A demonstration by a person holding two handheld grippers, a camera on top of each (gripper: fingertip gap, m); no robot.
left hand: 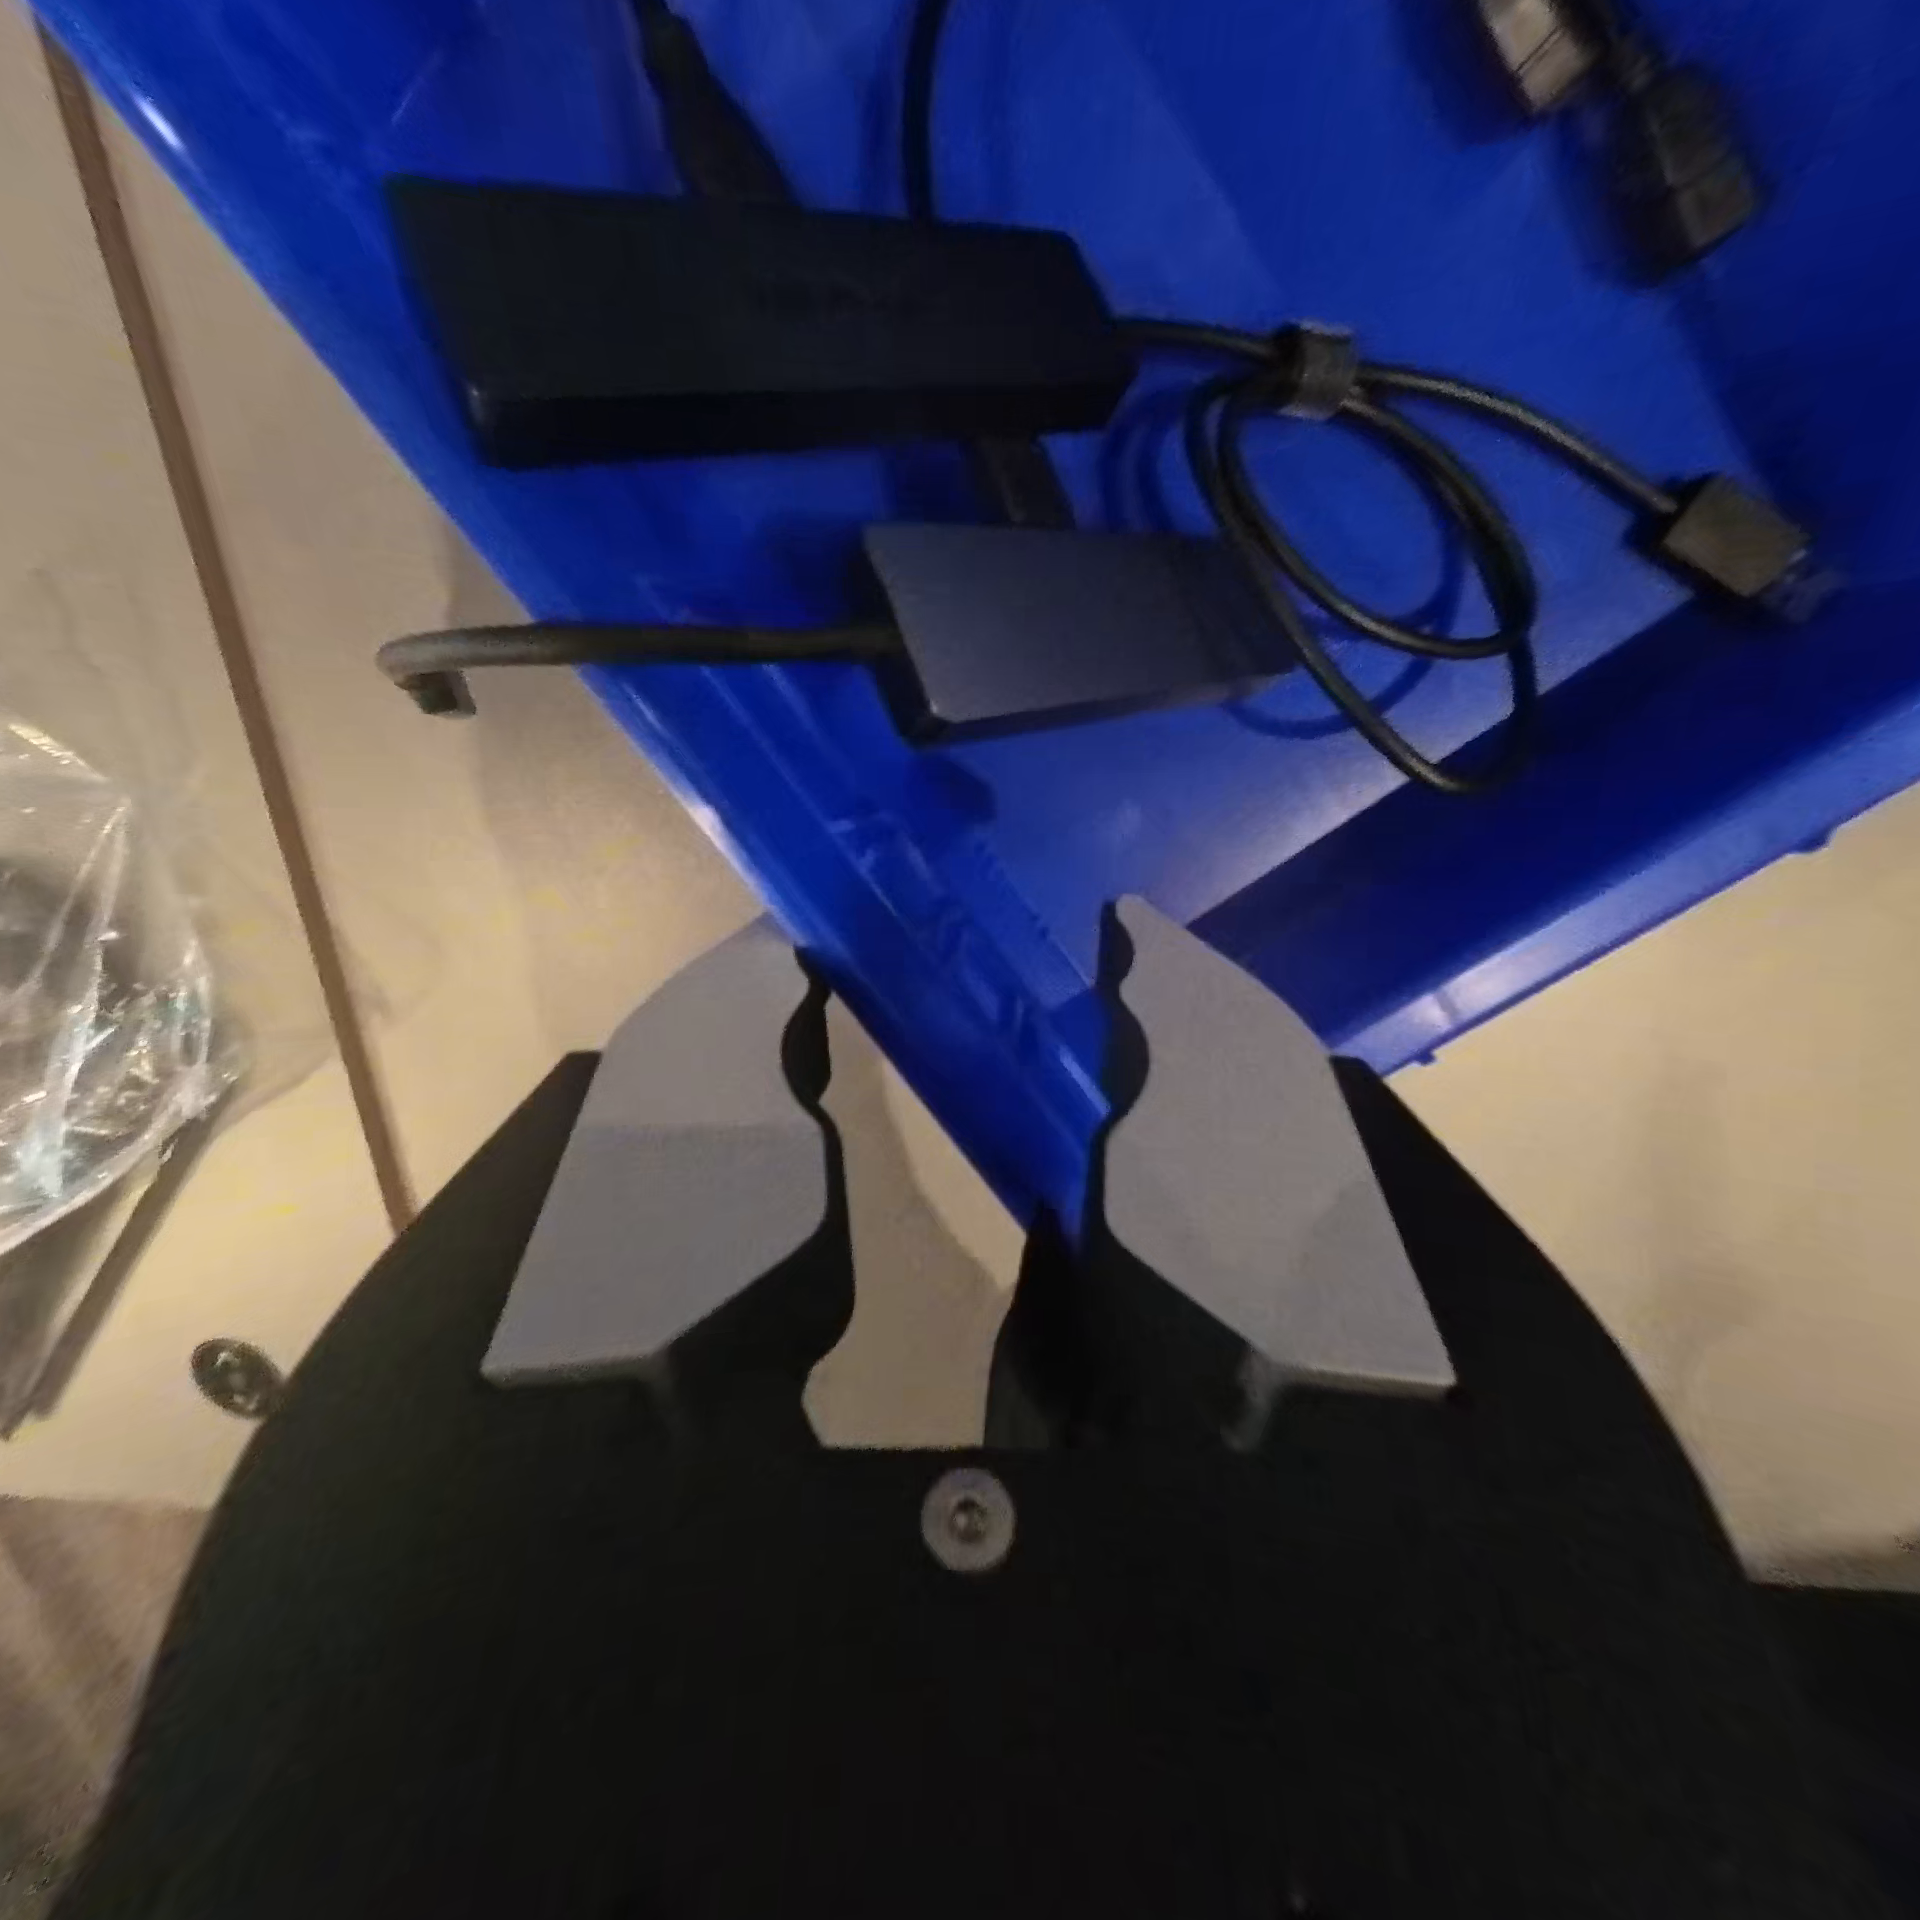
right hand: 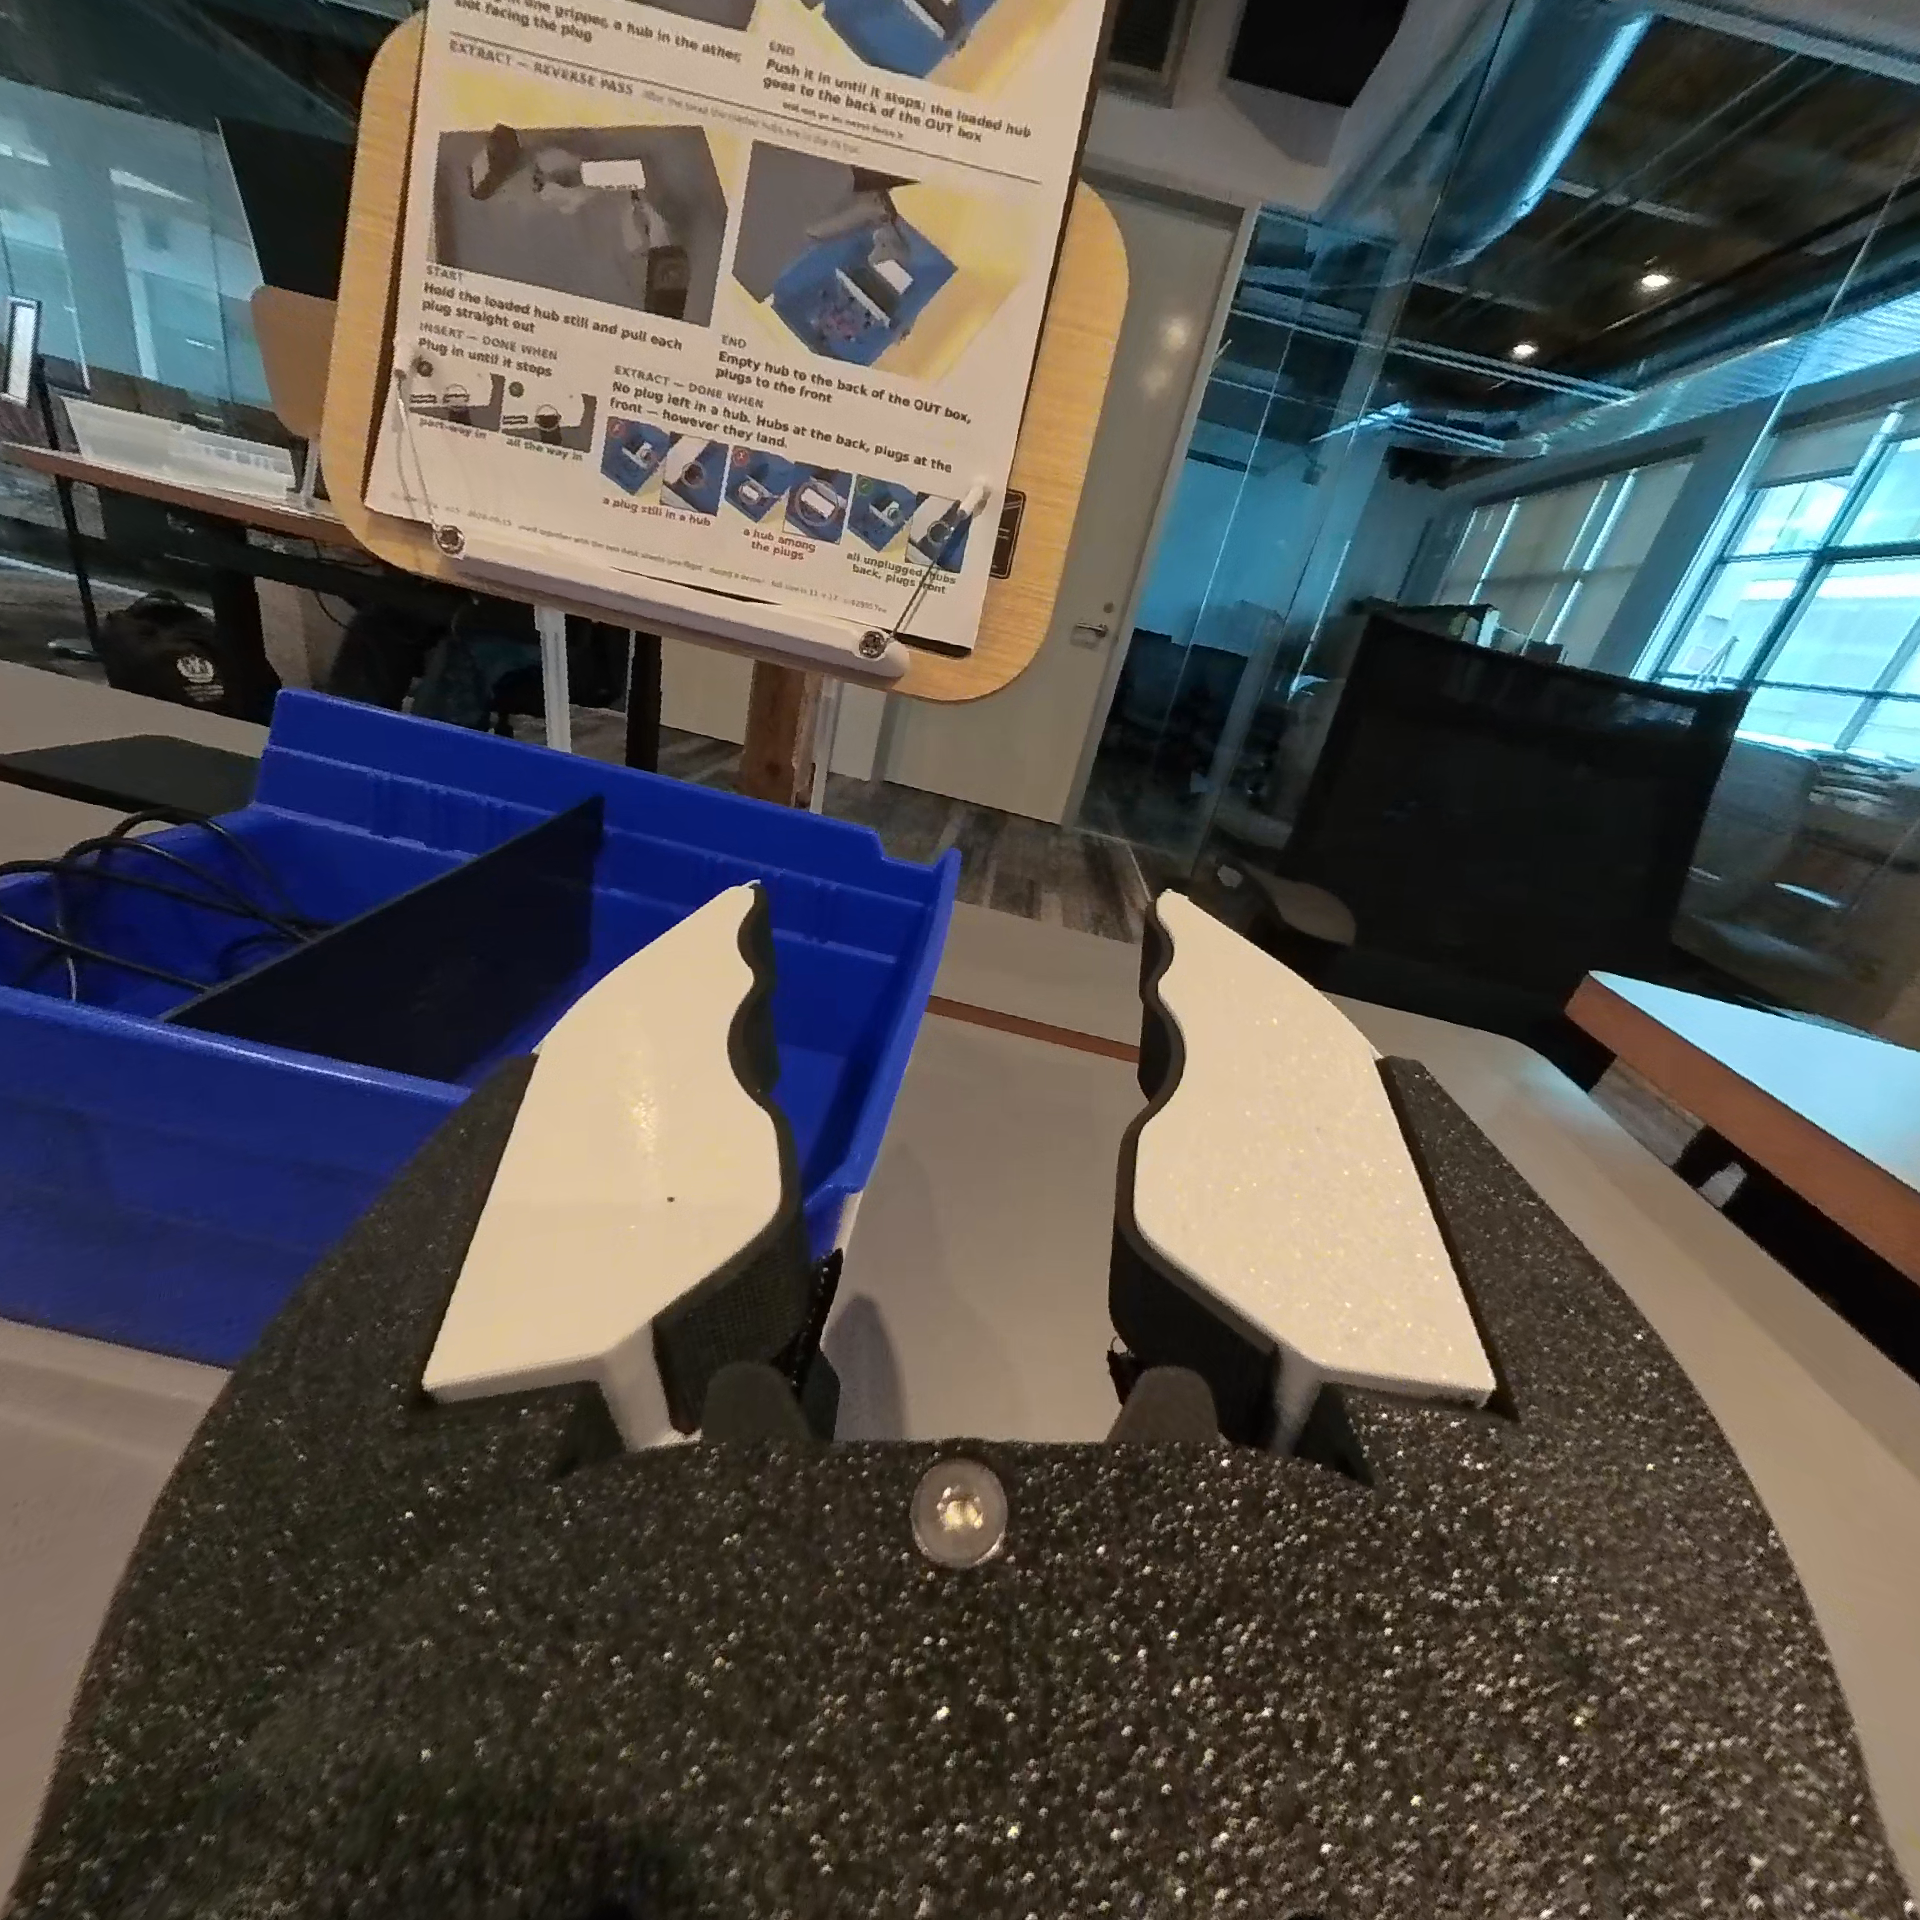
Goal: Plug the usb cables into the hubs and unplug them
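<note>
In the left wrist view I look down into a blue bin [left hand: 1299, 852]. A black hub [left hand: 748, 332] lies in it with a dark plug [left hand: 707, 135] at its far side. A grey hub [left hand: 1049, 634] lies nearer, and its short cable hangs over the bin's rim and ends in a plug [left hand: 442, 691]. A coiled black cable [left hand: 1382, 582] ends in a USB plug [left hand: 1735, 551]. My left gripper [left hand: 961, 935] is open and empty, with the bin's rim showing between its fingers. My right gripper [right hand: 956, 904] is open and empty above the table, right of the blue bin [right hand: 208, 1195].
A dark divider [right hand: 416, 956] splits the bin, with black cables [right hand: 156, 904] in the left compartment. A board with an instruction sheet [right hand: 727, 312] stands behind it. A clear plastic bag [left hand: 83, 987] lies left of the bin. Another table [right hand: 1766, 1091] stands at the right. The tips of one gripper are about 60 cm away from the tips of the other.
</note>
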